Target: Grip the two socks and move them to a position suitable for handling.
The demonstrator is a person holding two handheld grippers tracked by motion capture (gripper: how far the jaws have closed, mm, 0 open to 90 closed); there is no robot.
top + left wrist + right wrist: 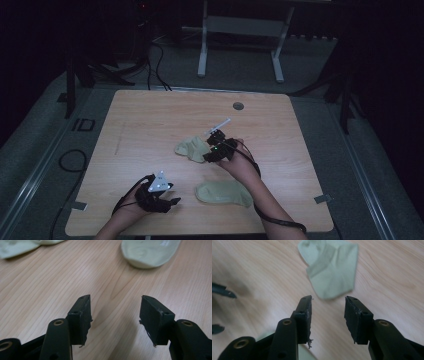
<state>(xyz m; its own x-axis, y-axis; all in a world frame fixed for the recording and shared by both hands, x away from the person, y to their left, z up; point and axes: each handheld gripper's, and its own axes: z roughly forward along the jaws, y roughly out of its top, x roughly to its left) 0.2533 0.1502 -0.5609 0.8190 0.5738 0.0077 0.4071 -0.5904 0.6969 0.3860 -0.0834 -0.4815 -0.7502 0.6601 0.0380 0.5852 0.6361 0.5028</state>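
Lying on the wooden bench [150, 115] are two pale green socks, and both are left untouched. The flat sock [223, 193] is spread out near the near edge of the bench, toward the right near corner, and its rounded end [150, 252] is seen ahead of the left tool in the left gripper view. The crumpled sock [192, 148] is found around the middle of the bench, farther from the near edge, and it is shown folded over itself [332, 270] just beyond the jaw tips in the right gripper view.

The left tool [172, 201] is held low close to the near edge, left of the flat sock and apart from it. Its jaws are parted about halfway, with bare wood visible between the pads [83, 317] and nothing gripped.

The right tool [212, 150] is held at the right side of the crumpled sock, just beside it in the high view; whether cloth is touched there cannot be told from that view. In the right gripper view [328, 312] the jaws are seen standing apart by a moderate gap, nothing is clamped between them, and the sock is seen lying past their tips. A round grey grommet [238, 106] is set into the bench near the far edge.
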